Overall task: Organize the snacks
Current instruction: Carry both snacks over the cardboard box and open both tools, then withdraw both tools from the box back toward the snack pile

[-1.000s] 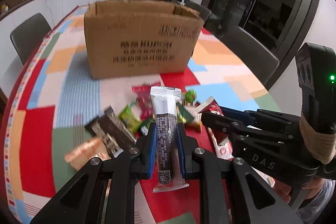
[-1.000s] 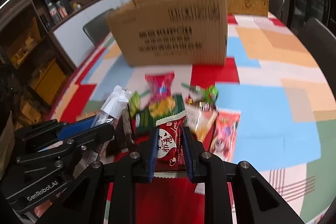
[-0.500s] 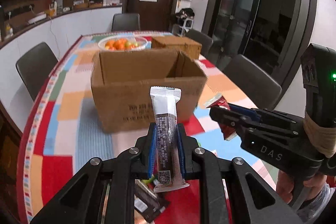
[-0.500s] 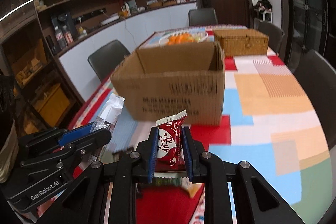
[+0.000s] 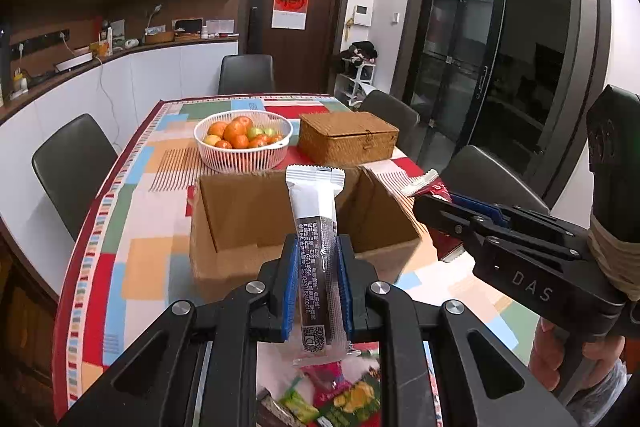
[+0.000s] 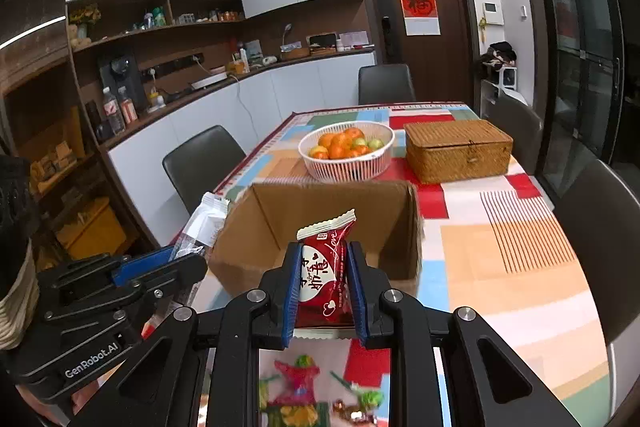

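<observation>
Left gripper (image 5: 317,281) clamped on upright white-and-brown snack bar (image 5: 319,251); right gripper (image 6: 323,285) clamped on red snack packet (image 6: 325,275). Both raised near open cardboard box (image 5: 248,211) at 12 o'clock; loose snacks (image 5: 332,393) on table at 6.

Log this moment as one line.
left claw: shut on white-brown bar | right claw: shut on red packet | cardboard box: open

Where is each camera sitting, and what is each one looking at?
Left wrist: rides the left gripper, facing the cardboard box; it grips a long snack bar, and the right gripper shows too.
Right wrist: rides the right gripper, facing the same box; it grips a red snack packet, left gripper alongside.
Both see the fruit basket and wicker box.
</observation>
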`<state>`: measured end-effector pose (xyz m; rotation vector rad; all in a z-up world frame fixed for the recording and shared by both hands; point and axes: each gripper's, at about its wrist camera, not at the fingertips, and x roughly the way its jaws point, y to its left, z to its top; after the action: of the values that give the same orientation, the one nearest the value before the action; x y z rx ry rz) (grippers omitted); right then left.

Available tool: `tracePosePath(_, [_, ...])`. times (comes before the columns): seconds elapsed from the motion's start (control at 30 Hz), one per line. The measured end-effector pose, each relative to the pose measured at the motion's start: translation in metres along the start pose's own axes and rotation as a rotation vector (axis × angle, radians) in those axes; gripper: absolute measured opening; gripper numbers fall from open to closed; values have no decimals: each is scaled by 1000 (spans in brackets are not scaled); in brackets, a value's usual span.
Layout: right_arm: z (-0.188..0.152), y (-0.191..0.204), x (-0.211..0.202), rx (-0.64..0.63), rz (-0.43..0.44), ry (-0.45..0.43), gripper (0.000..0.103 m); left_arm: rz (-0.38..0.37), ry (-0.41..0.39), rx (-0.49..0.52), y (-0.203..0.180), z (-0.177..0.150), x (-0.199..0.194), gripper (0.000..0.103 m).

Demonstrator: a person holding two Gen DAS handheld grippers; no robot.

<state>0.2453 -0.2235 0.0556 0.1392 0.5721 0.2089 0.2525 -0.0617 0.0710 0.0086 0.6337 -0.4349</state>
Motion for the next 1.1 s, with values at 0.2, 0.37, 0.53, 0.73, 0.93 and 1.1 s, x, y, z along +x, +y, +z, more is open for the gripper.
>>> tracePosePath(0.2, [20,-4,26,-4,-17,16,24,30,0,2,15,19,24,19])
tracePosePath(0.37, [34,-7,54,-20,-48,48,24,16,27,-23,32,31,51,19])
tracePosePath(0.53, [42,-7,80,-35,-52,88,24,26,77,-48,47,39,81,19])
tracePosePath(0.73, [42,-10,109,-18,-50,152,25,58,120,-92,61,40,99,30])
tracePosePath(0.93, [33,-4,96,-38,-108,128,44,115,65,-76,57,25,62,37])
tracePosePath(1.1, [21,12,62,-65,-60,90,45,107,22,-58,47,11,23,43])
